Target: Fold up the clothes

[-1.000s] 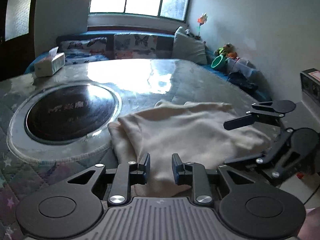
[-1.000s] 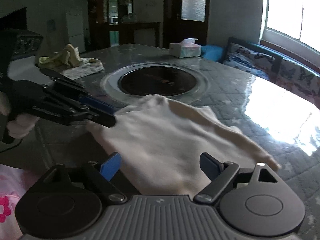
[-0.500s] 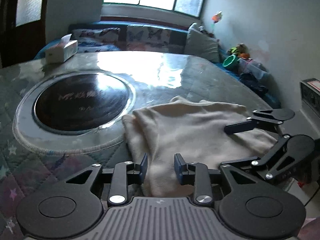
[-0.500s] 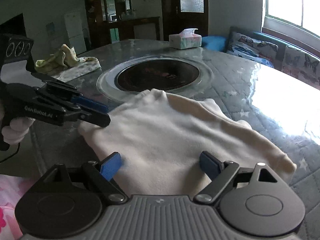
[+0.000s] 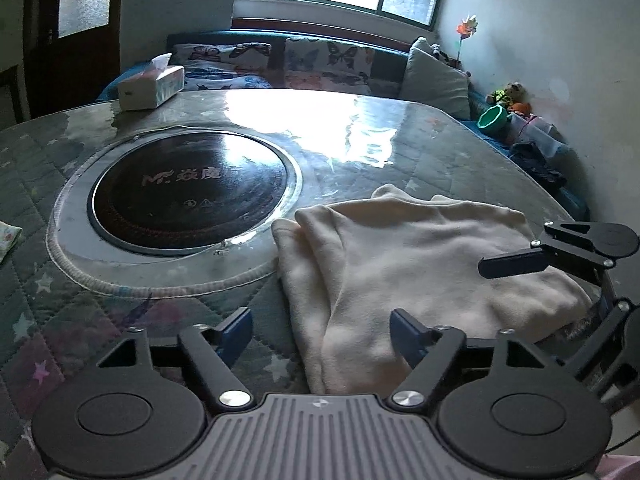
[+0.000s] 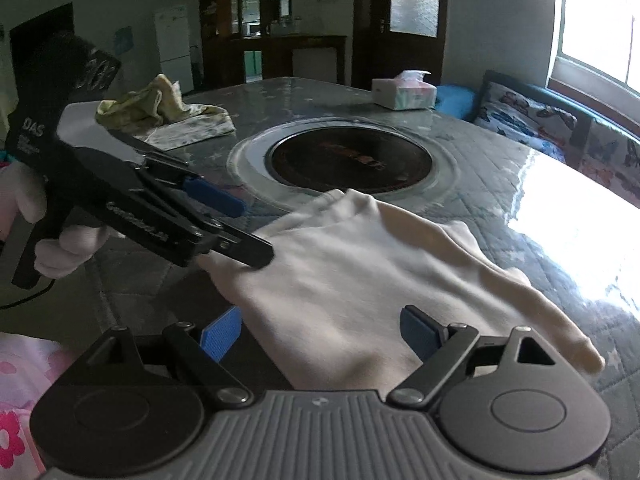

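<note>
Quilted table (image 5: 360, 136) with a glossy cover holds the cream garment (image 5: 420, 264) at its near right edge, soft, limp, light; left gripper (image 5: 320, 332) jaws opening over its near hem, right gripper (image 6: 320, 330) spread, so pinch hem corners.

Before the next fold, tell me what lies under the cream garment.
The cream garment lies on the quilted table cover, its far corner over the rim of the round hob. Whatever sits beneath its folded layers is hidden.
</note>
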The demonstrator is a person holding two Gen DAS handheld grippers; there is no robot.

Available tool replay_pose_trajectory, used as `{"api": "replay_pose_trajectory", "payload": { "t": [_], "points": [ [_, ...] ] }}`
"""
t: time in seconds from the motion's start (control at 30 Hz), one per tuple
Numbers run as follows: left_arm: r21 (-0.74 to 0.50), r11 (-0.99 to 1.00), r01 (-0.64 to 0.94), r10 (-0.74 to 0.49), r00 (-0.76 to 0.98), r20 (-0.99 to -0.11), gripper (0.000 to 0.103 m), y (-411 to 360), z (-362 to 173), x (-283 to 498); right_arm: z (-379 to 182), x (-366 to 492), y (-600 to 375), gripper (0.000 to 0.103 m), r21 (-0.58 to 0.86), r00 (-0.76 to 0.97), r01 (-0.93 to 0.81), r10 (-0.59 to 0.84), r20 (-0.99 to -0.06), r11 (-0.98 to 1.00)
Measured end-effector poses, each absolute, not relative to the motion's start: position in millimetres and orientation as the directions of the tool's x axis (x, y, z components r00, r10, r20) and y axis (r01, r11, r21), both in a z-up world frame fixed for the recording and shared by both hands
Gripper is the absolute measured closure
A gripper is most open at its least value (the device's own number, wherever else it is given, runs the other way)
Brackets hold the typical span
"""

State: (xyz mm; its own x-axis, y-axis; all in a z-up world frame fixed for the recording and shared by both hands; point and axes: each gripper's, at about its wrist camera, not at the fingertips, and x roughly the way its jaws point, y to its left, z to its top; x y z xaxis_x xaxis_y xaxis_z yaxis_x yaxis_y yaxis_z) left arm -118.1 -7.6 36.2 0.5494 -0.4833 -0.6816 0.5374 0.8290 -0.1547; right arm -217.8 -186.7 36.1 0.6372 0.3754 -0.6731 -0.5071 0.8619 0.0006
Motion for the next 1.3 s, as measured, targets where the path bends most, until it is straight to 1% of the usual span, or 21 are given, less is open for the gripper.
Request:
{"api": "replay_pose_trajectory", "payload": {
  "t": [0.07, 0.2, 0.27, 0.43, 0.73, 0.9, 1.0, 1.1, 1.2, 1.27, 1.3],
  "points": [
    [-0.152, 0.834, 0.531, -0.478, 0.555, -0.681, 0.017, -7.7, 36.9, -118.4, 36.9, -218.3, -182.3, 0.014, -0.01, 0.636, -0.516, 0.375, -0.675, 0.856],
    [-0.153, 0.84, 0.52, -0.473, 0.566, -0.675, 0.013, -5.5, 38.5, -119.7, 38.9, -219.9, -172.4, 0.014, -0.035, 0.633, -0.537, 0.375, -0.677, 0.843],
    [-0.154, 0.845, 0.512, -0.47, 0.574, -0.67, 0.007, -3.4, 38.6, -118.8, 39.8, -221.4, -167.0, 0.014, -0.053, 0.633, -0.549, 0.373, -0.679, 0.834],
    [-0.157, 0.851, 0.502, -0.468, 0.588, -0.66, 0.0, -0.2, 40.4, -116.0, 40.0, -222.7, -151.8, 0.014, -0.09, 0.629, -0.575, 0.368, -0.685, 0.813],
    [-0.181, 0.852, 0.491, -0.479, 0.594, -0.646, 0.0, 10.5, 38.3, -111.5, 37.6, -219.6, -126.2, 0.014, -0.122, 0.611, -0.614, 0.371, -0.699, 0.78],
    [-0.188, 0.862, 0.47, -0.469, 0.6, -0.648, 0.0, 18.8, 36.4, -107.7, 35.7, -217.8, -128.6, 0.015, -0.119, 0.621, -0.586, 0.35, -0.701, 0.801],
    [-0.193, 0.869, 0.456, -0.461, 0.601, -0.653, 0.0, 21.9, 34.5, -105.3, 33.4, -217.8, -131.0, 0.019, -0.126, 0.628, -0.569, 0.33, -0.705, 0.813],
    [-0.213, 0.876, 0.433, -0.457, 0.602, -0.654, 0.0, 26.1, 34.1, -103.1, 31.8, -217.6, -124.9, 0.028, -0.142, 0.623, -0.586, 0.332, -0.709, 0.798],
    [-0.265, 0.876, 0.402, -0.47, 0.592, -0.655, 0.001, 31.2, 36.5, -98.3, 28.7, -216.1, -114.2, 0.041, -0.169, 0.618, -0.61, 0.331, -0.713, 0.774],
    [-0.31, 0.869, 0.386, -0.49, 0.579, -0.652, 0.001, 33.8, 38.1, -95.4, 26.2, -214.0, -106.5, 0.042, -0.197, 0.623, -0.617, 0.32, -0.713, 0.762],
    [-0.335, 0.862, 0.38, -0.503, 0.57, -0.649, 0.001, 34.8, 38.7, -94.0, 24.7, -213.2, -103.6, 0.044, -0.215, 0.63, -0.618, 0.312, -0.711, 0.756]
  ]
}}
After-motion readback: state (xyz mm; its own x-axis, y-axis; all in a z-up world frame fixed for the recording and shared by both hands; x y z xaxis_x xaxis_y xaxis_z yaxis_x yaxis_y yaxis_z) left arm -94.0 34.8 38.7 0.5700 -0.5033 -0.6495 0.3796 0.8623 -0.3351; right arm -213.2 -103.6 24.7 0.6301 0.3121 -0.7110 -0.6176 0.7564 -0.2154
